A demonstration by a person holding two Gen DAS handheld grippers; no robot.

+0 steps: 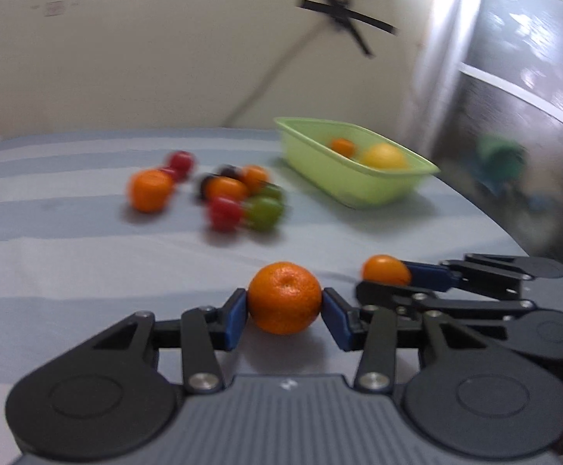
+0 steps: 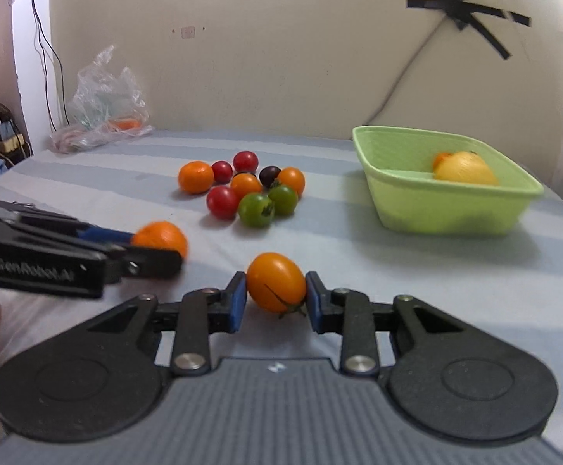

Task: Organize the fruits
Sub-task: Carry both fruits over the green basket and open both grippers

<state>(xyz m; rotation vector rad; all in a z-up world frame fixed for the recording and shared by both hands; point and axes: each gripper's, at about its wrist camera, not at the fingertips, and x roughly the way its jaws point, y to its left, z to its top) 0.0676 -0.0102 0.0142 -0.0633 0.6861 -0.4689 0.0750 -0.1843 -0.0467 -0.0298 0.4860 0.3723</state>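
The left gripper (image 1: 284, 312), black linkage arms with blue pads, is closed down to the width of a round orange mandarin (image 1: 284, 297) with a dimpled top, low in the centre of its own view; both pads touch the fruit's sides. The right gripper (image 2: 276, 296), the same build, is closed likewise on a smaller oval orange tomato (image 2: 276, 282) with a dark stem at its lower edge, low centre of the right wrist view. No earlier view is given, so whether either fruit is lifted or sits on the cloth I cannot tell.

Going down in size: the table under a pale blue-and-grey striped cloth (image 2: 359, 271) fills the lower half of both views. The light green plastic tub (image 2: 452, 209), at centre right, holds a yellow round fruit (image 2: 465, 168) and a small orange one behind it. A crumpled clear plastic bag (image 2: 103, 112) lies at upper left. The loose cluster of red, orange, green and dark cherry tomatoes (image 2: 250, 188) sits mid-frame, well apart from the tub.

Risks, as I judge them: the two grippers work just beside each other, so their arms could knock together on the way to the tub. The pads meet the fruits across their curved sides, so either could roll out or bruise. A dropped fruit may roll into the cluster and scatter it.
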